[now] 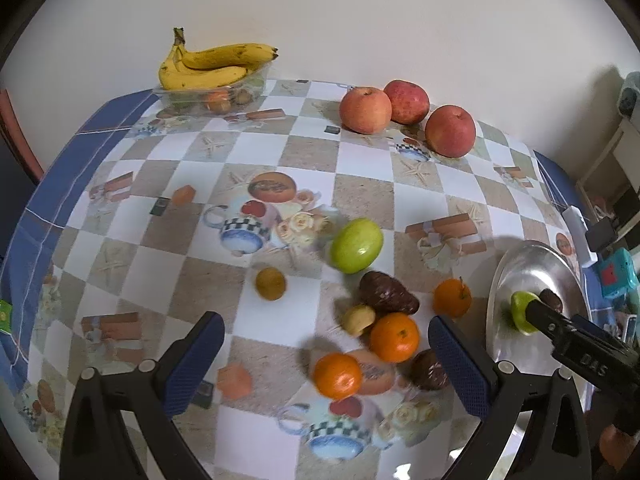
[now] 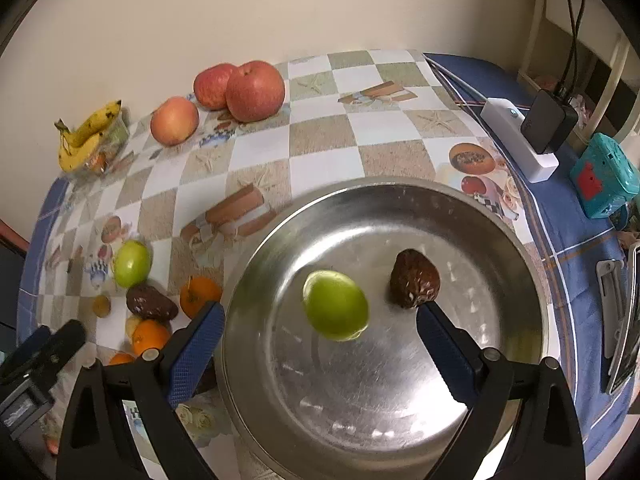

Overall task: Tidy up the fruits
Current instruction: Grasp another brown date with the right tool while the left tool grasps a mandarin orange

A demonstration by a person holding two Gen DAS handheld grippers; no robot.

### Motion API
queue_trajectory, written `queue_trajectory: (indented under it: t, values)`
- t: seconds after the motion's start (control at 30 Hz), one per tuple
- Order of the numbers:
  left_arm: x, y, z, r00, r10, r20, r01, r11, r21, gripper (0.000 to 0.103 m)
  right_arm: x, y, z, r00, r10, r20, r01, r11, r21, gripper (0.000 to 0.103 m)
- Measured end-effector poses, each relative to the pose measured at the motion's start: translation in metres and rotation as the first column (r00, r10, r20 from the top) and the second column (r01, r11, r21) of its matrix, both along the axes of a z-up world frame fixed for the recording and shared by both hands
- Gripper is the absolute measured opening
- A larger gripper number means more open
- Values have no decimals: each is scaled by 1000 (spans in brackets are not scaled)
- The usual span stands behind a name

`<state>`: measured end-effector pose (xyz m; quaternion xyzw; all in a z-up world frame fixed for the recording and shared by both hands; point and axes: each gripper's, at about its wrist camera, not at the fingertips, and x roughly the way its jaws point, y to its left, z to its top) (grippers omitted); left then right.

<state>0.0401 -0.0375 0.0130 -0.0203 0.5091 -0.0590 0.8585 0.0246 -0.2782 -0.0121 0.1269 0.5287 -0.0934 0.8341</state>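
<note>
A steel bowl holds a green fruit and a brown scaly fruit. My right gripper is open above the bowl, empty, the green fruit between and beyond its fingers. My left gripper is open and empty above a cluster on the table: three oranges, two brown fruits, a small yellowish fruit. A green fruit and a small brown round fruit lie beyond. The bowl also shows in the left wrist view, at its right.
Three red apples stand at the table's far side. Bananas lie on a clear container at the far left. A white power strip, black adapter and teal box sit on the right edge.
</note>
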Motion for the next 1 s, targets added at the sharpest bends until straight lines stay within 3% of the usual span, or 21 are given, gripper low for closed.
queue_trajectory:
  t: [0.37, 0.57, 0.8, 1.0]
  values:
    - [6, 33, -1, 995, 93, -37, -96, 990, -99, 103, 4, 20, -2, 999, 28, 22, -28, 999, 16, 97]
    - [9, 37, -4, 993, 107, -56, -112, 988, -109, 103, 1, 16, -4, 1000, -6, 25, 4, 996, 88, 97]
    - [13, 40, -7, 991, 124, -45, -128, 986, -110, 103, 3, 23, 2, 998, 30, 52, -37, 988, 150, 97]
    - [17, 45, -24, 981, 116, -157, -146, 970, -195, 102, 3, 43, 3, 993, 109, 41, -114, 979, 171, 92]
